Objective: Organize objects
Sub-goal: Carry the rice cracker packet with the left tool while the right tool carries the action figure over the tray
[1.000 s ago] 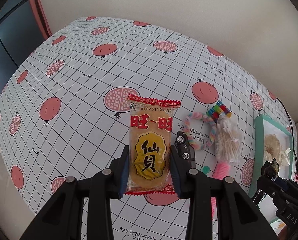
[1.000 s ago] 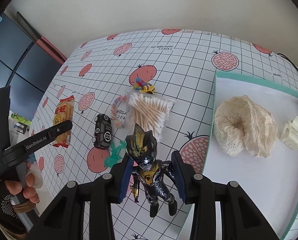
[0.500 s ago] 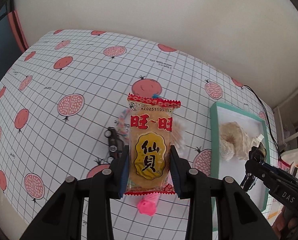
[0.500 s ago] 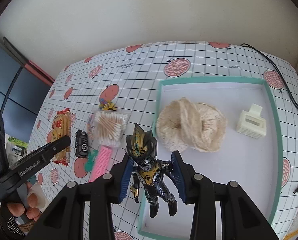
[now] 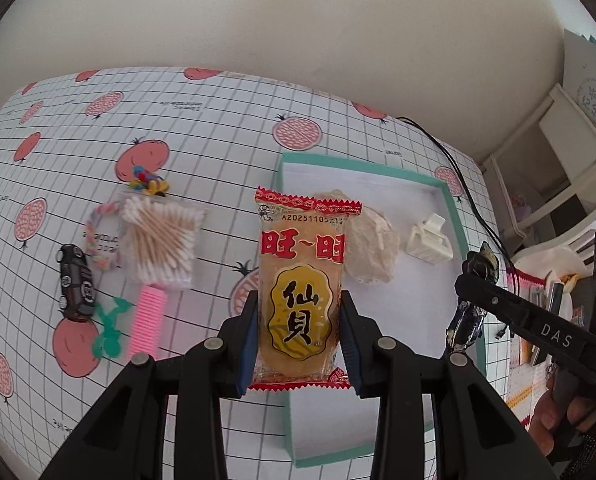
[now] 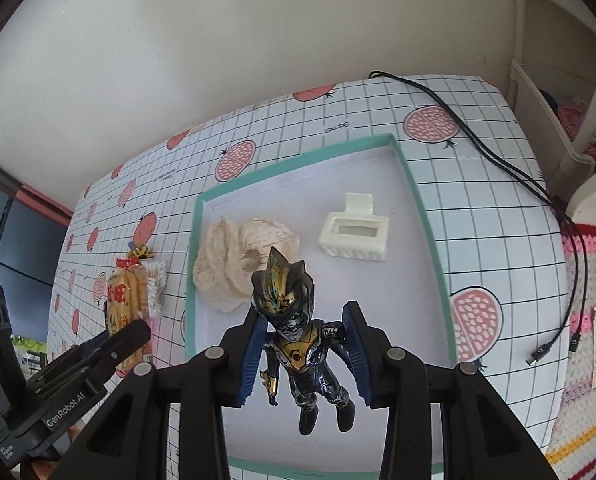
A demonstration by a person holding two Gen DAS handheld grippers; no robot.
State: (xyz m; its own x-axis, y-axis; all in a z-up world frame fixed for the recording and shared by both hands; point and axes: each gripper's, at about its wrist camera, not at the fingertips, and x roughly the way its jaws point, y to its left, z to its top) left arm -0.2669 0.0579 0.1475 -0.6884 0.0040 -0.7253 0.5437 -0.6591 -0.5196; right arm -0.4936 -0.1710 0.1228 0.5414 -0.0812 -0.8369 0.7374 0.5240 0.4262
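Both tools have swung right over the teal tray (image 6: 426, 216): the left tool (image 5: 298, 344) stays clamped on the rice cracker packet (image 5: 301, 292), the right tool (image 6: 304, 354) on the armored toy figure (image 6: 298, 332), held above the tray's floor. Farther in, a cream lace scrunchie (image 6: 233, 268) and white hair claw (image 6: 354, 236) lie in the tray, while cotton swabs (image 5: 161, 246), toy car (image 5: 73, 282) and pink comb (image 5: 147, 322) sit on the counter (image 5: 217, 120) to its left.

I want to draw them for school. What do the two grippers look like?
Both are black plastic tools with two fingers each, blue ribbed pads on the insides, and round silver screws on top. The left gripper has "GenRobot.AI" in white letters on its side. The right gripper has "DAS" in white letters. A dark glove with pale dots shows at the person's right wrist.
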